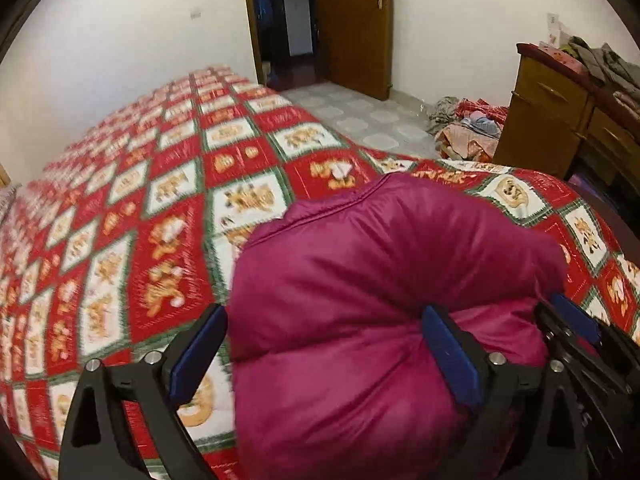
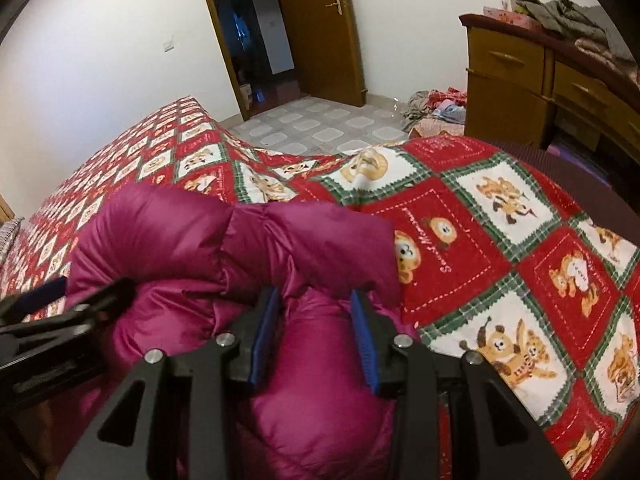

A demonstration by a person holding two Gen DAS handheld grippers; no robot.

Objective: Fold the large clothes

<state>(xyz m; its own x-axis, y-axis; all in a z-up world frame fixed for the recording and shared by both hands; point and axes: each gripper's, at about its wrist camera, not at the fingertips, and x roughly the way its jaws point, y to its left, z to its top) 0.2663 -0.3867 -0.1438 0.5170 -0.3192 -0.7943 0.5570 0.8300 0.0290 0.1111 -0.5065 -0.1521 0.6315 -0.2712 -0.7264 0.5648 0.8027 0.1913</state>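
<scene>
Magenta puffer jacket (image 1: 384,288) fills the middle of the left wrist view, bunched in a thick folded mound on the bed (image 1: 168,184), whose cover is a red, white and green check with cartoon bears. The left gripper (image 1: 324,356) has its jaws spread wide and released: the left blue pad stands clear over the bedcover, while the right blue pad lies against the jacket's puffed surface without any pinch. At the right edge of this view the right gripper (image 1: 576,320) shows as dark metal with a blue pad against the jacket. Beyond the bed's far edge are a tiled floor, an open wooden door (image 1: 352,24), a heap of clothes on the floor (image 1: 468,124) and a wooden dresser (image 1: 560,108).

From the right wrist view, the jacket (image 2: 192,240) lies near the bed's (image 2: 520,208) near edge, toward its left side. The right gripper (image 2: 316,336) has its jaws half closed, grasping a plump fold of the jacket that bulges between the two blue pads. The left gripper (image 2: 60,300) appears blurred at the left edge, beside the jacket.
</scene>
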